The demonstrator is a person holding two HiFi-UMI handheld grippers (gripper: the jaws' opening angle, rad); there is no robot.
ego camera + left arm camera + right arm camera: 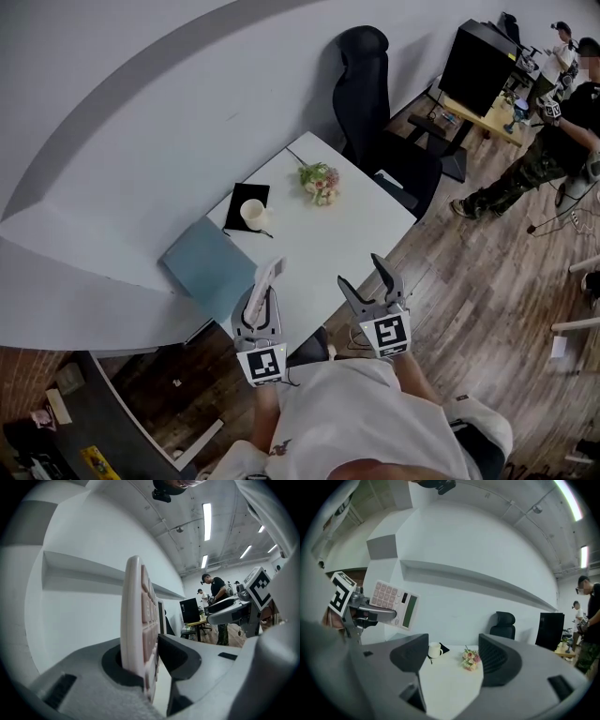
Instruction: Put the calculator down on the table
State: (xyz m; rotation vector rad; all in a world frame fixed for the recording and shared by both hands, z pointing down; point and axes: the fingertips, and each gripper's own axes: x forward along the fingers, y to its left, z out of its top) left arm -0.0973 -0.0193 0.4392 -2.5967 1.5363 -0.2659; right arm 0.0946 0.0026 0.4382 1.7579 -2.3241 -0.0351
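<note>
A pale pink calculator [263,281] stands on edge between the jaws of my left gripper [262,302], which is shut on it above the near edge of the white table [356,234]. In the left gripper view the calculator [138,625] fills the middle, keys facing right. The right gripper view catches the calculator [395,604] from the side, its keys and screen visible, held in the left gripper [375,612]. My right gripper [367,281] hovers open and empty over the table's near edge, right of the left one; its jaws [454,660] frame the tabletop.
On the table sit a white cup [252,214] on a black notebook [246,204], a small flower bunch [320,182] and a teal folder [208,267]. A black office chair [375,103] stands behind. People work at a desk with a monitor [476,66] at far right.
</note>
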